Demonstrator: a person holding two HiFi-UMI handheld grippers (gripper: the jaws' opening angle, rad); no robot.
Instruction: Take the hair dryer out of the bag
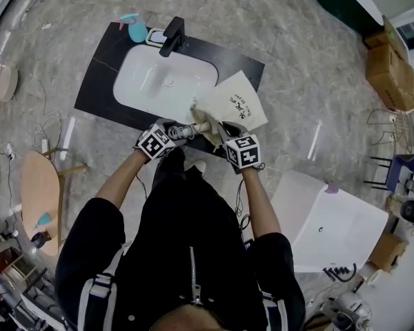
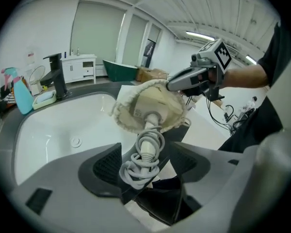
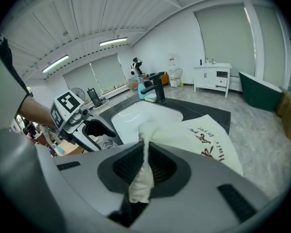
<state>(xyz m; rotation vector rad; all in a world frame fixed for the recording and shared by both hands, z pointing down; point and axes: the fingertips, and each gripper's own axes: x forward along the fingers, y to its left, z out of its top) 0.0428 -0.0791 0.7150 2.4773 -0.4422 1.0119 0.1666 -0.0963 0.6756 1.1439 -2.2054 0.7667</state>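
**Bag** (image 1: 233, 101): cream cloth, black lettering.
**Hair dryer** (image 2: 153, 109): cream-beige body.
**Cord** (image 2: 140, 166): pale grey, coiled.
**Sink** (image 1: 145, 81): glossy white.
**Tabletop** (image 1: 100, 71): black.
**Faucet** (image 1: 172, 36): matt black.
**Bottle** (image 2: 22, 97) at tabletop's far edge: turquoise and pink.
**Left gripper** (image 1: 181, 131), **right gripper** (image 1: 219, 131): grey shells, black ribbed pads, cubes bearing black-and-white square markers.
**Floor** (image 1: 297, 61): grey, marbled.
**Sleeve** (image 1: 90, 240): black, white stripes near shoulder.

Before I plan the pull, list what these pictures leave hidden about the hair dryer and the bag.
- Body of the hair dryer: left gripper view, inside the cloth bag; only its handle end and coiled cord show.
- Cord's plug: left gripper view, lost in the coil.
- Bag's print: head view, too small to read.
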